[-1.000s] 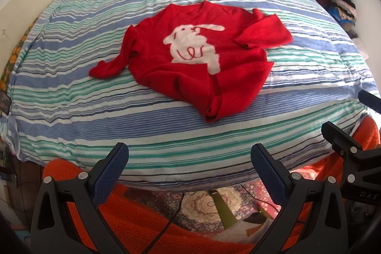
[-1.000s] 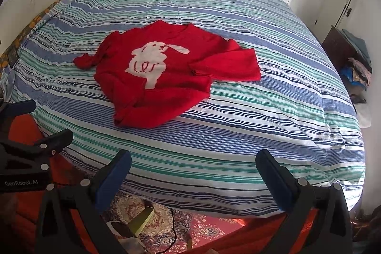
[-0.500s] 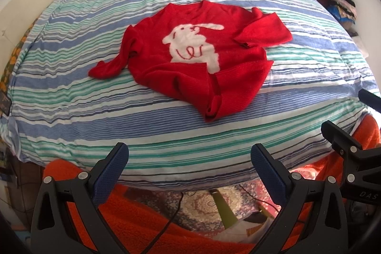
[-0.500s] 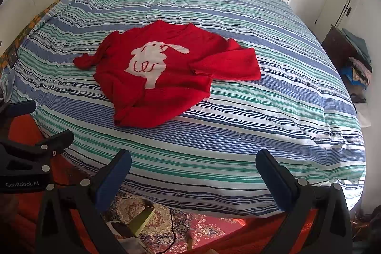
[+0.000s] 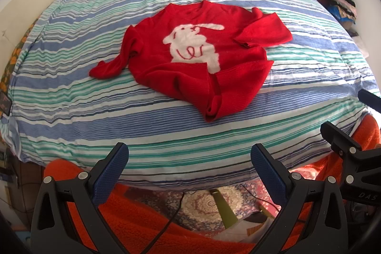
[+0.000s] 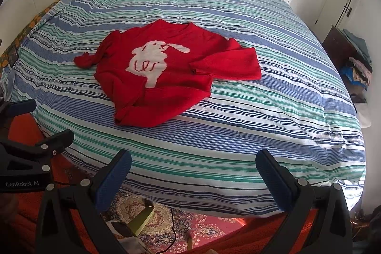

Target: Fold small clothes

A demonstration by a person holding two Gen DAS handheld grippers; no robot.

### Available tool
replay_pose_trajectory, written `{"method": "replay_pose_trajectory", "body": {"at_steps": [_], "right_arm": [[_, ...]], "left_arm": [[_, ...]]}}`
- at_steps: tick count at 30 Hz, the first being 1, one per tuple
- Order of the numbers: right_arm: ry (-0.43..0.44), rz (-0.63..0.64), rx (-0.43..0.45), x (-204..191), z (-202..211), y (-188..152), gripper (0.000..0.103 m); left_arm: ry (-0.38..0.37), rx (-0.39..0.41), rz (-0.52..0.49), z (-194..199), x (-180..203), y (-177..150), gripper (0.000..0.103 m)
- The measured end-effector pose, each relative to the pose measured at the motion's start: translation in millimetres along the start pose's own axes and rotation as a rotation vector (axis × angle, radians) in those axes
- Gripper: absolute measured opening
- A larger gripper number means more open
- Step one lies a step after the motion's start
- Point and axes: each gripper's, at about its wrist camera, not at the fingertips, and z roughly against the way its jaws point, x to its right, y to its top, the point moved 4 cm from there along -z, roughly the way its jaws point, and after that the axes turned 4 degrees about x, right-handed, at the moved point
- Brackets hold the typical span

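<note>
Nothing has shifted: our left gripper and right gripper still hover spread and empty. The red sweater lies rumpled mid-frame, seemingly untouched, so folding hasn't begun.

I count one red sweater lying on one striped bed. I have two grippers in view, left gripper and right gripper, each with two blue-padded fingers spread wide apart, four in all.

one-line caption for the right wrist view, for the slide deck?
Right gripper open, short of a striped bed where a rumpled red sweater with a white animal motif lies unfolded.
</note>
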Motion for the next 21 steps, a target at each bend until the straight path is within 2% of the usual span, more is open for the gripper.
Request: {"method": "replay_pose_trajectory", "body": {"at_steps": [21], "right_arm": [[0.001, 0.021, -0.006, -5.9, -1.7, 0.5, 0.103]], "left_arm": [[0.009, 0.001, -0.008, 1.3, -0.5, 0.6, 0.102]]}}
